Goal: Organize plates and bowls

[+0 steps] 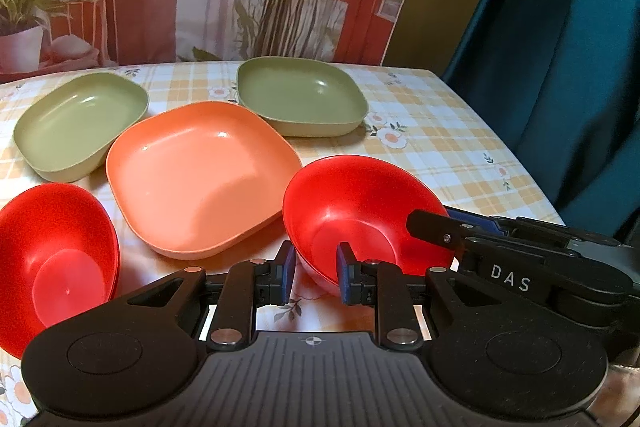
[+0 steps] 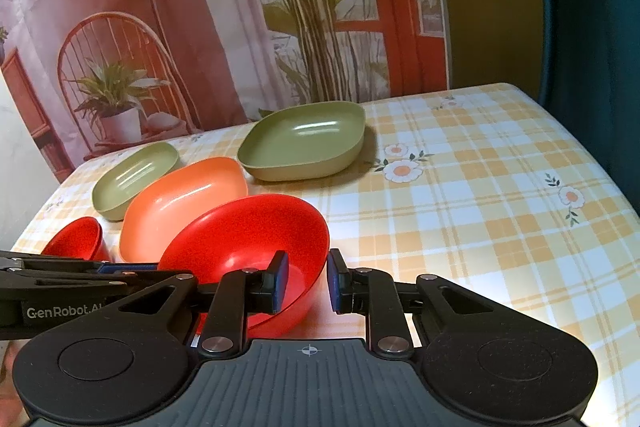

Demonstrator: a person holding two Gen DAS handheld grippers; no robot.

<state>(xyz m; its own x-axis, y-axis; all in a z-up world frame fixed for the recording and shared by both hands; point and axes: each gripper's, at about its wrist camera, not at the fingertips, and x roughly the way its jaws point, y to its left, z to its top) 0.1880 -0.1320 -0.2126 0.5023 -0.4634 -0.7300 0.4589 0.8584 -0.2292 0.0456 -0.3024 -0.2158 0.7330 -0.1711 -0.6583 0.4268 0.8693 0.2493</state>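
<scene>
A red bowl (image 1: 360, 211) (image 2: 256, 239) sits on the checked tablecloth with both grippers at its rim. My left gripper (image 1: 316, 273) straddles its near-left rim, jaws a little apart with the rim between them. My right gripper (image 2: 308, 285) straddles its right rim the same way, and it shows in the left wrist view (image 1: 452, 227). A second red bowl (image 1: 52, 263) (image 2: 76, 239) stands at the near left. An orange plate (image 1: 200, 175) (image 2: 180, 199) lies in the middle. Two green plates (image 1: 80, 123) (image 1: 300, 99) lie behind it.
The table (image 2: 480, 227) has open cloth on its right half and ends at a right edge beside a dark teal curtain (image 1: 560, 67). A printed backdrop with plants and a chair hangs right behind the table's far edge.
</scene>
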